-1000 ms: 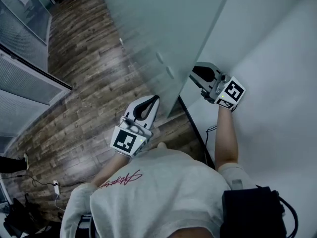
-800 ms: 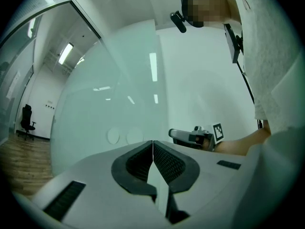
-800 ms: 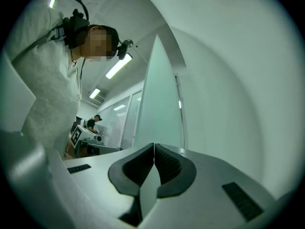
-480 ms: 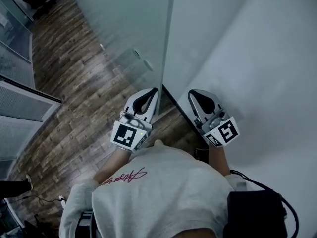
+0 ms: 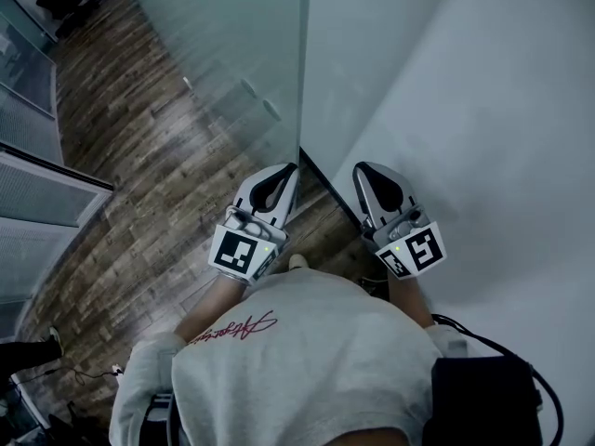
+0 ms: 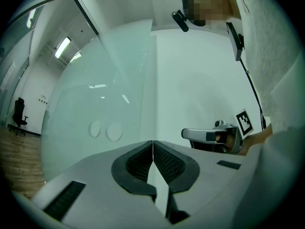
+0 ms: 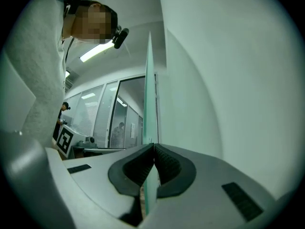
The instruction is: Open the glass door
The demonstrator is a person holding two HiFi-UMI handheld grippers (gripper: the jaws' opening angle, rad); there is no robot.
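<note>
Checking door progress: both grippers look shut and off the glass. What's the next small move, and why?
Probably ease the right gripper forward to the glass door's free edge and push. Both it and the left gripper are shut, empty and short of the door, which stands edge-on ahead.

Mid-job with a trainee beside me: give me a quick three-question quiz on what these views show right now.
1. True or false: the left tool and the right tool both stand open.
2. In the head view, what lies right of the glass door past its free edge? A. a white wall B. a curtain C. a bookshelf
3. How many round fittings show on the glass door in the left gripper view?

Key: 1 false, both are shut with nothing between the jaws; 2 A; 3 two.
</note>
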